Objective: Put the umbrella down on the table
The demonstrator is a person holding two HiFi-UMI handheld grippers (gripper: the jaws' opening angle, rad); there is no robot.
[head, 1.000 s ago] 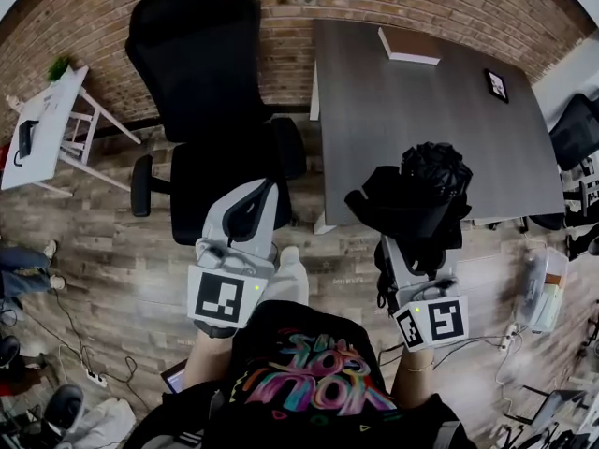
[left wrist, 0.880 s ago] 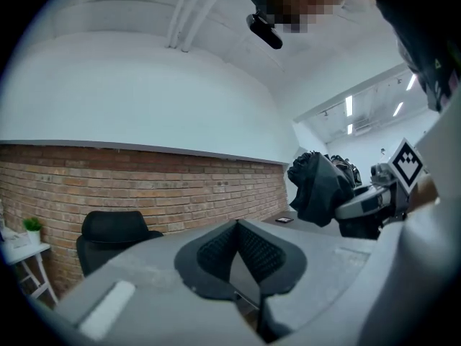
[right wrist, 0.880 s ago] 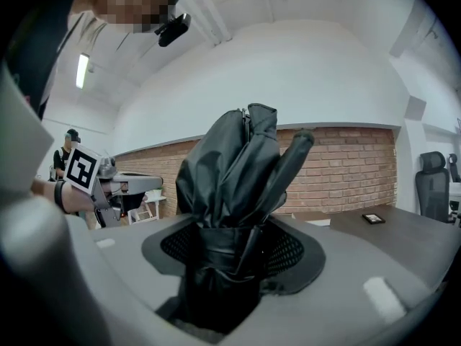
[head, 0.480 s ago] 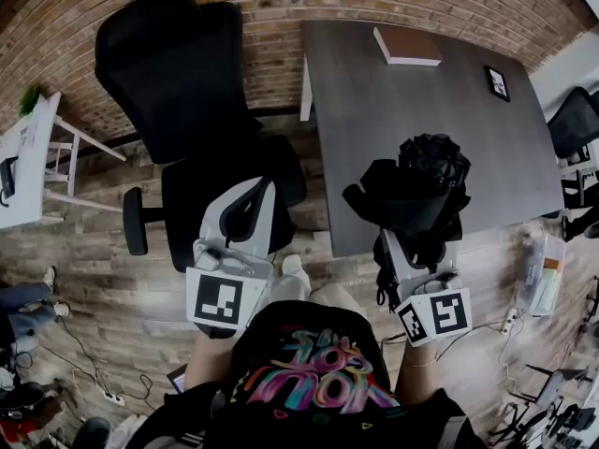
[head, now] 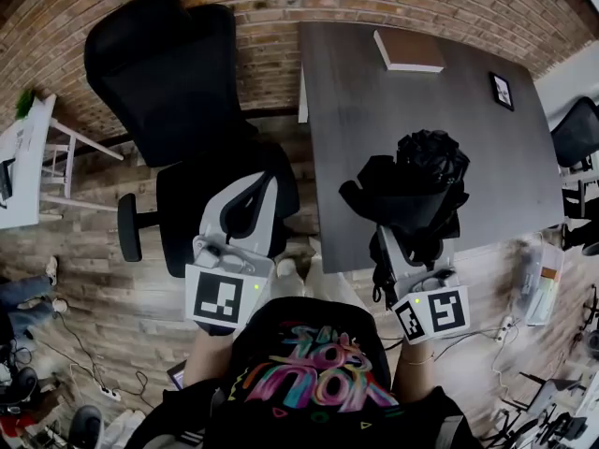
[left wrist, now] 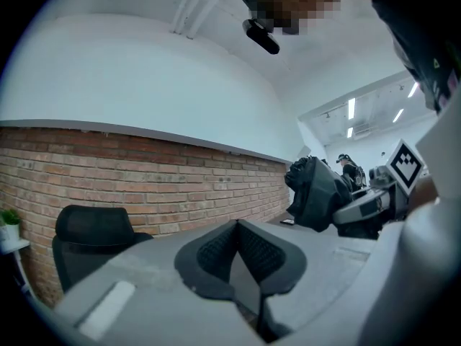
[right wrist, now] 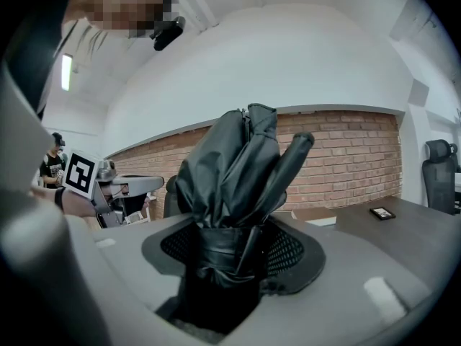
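Right tool (right wrist: pixel 227 254) clamps the folded black umbrella (head: pixel 416 190) at its strapped waist, above the desk (head: pixel 374 110) near its front edge; left tool (left wrist: pixel 238 254) is closed, empty; released here, it might roll off, or loose fabric could snag the jaws

The right gripper (right wrist: pixel 234 258) has its jaws closed on the folded black umbrella (right wrist: pixel 238 164), which stands up between the two mesh pads. Behind it is a brick wall (right wrist: pixel 346 157). At the right, a dark table (right wrist: pixel 432 229) carries a small black frame (right wrist: pixel 382 213).
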